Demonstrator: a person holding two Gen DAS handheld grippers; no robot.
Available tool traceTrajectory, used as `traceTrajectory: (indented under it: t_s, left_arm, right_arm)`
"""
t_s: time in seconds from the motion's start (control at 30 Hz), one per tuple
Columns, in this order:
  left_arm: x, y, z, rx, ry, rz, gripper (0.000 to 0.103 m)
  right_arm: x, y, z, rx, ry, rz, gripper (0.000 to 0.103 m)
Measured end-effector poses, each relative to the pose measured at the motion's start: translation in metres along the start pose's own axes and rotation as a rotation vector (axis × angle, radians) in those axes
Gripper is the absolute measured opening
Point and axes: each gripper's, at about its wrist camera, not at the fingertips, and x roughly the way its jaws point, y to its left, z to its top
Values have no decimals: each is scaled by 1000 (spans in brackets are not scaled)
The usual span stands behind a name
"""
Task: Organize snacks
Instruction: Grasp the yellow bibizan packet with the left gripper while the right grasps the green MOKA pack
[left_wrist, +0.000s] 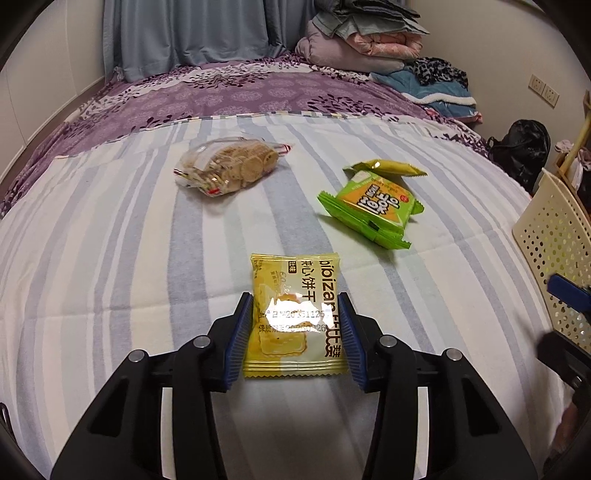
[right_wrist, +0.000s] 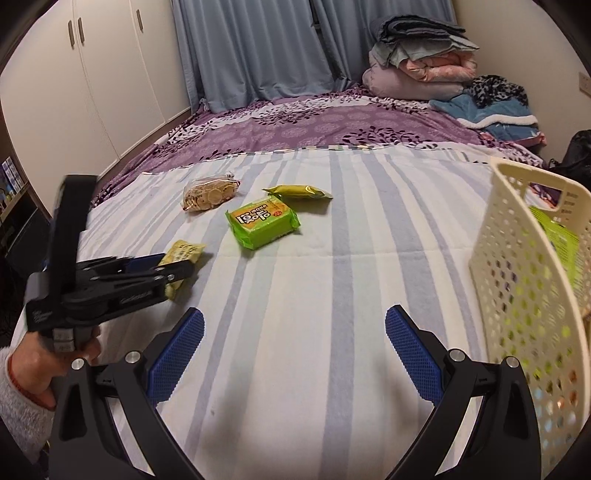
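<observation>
A yellow biscuit packet (left_wrist: 291, 314) lies flat on the striped bed cover, and my left gripper (left_wrist: 295, 302) is shut on it, blue pads pressing both side edges. The right wrist view shows the same grip from the side, the left gripper (right_wrist: 173, 267) closed on the yellow biscuit packet (right_wrist: 184, 253). Further back lie a green snack pack (left_wrist: 373, 206), a small olive-yellow packet (left_wrist: 388, 168) and a clear bag of round crackers (left_wrist: 231, 168). My right gripper (right_wrist: 293, 332) hangs open over bare cover, holding nothing. A cream perforated basket (right_wrist: 524, 266) stands at the right with green packets inside.
Folded quilts and clothes (right_wrist: 424, 66) are piled at the bed's far end, before blue curtains (right_wrist: 258, 48). White wardrobe doors (right_wrist: 74, 74) line the left wall. A black bag (left_wrist: 521, 147) sits on the floor at the right. A hand in a fleecy sleeve (right_wrist: 22, 398) holds the left gripper.
</observation>
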Motion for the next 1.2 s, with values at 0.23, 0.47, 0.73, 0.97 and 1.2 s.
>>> traceTrajectory:
  t_s: [0.23, 0.47, 0.73, 0.97, 1.2]
  left_arm:
    - [-22, 14, 2, -27, -46, -7, 47]
    - [-33, 27, 1, -59, -64, -12, 47]
    - [-33, 41, -2, -88, -59, -1, 47]
    - [-33, 44, -1, -94, -61, -5, 47]
    - [-35, 41, -1, -93, -65, -3, 47]
  right_arm:
    - [53, 24, 35, -113, 21, -12, 98]
    - [109, 43, 65, -224, 75, -23, 98]
    - [139, 47, 78, -241, 108, -23, 98]
    - [149, 49, 80, -246, 134, -4, 97]
    - [147, 49, 75, -241, 147, 12, 70]
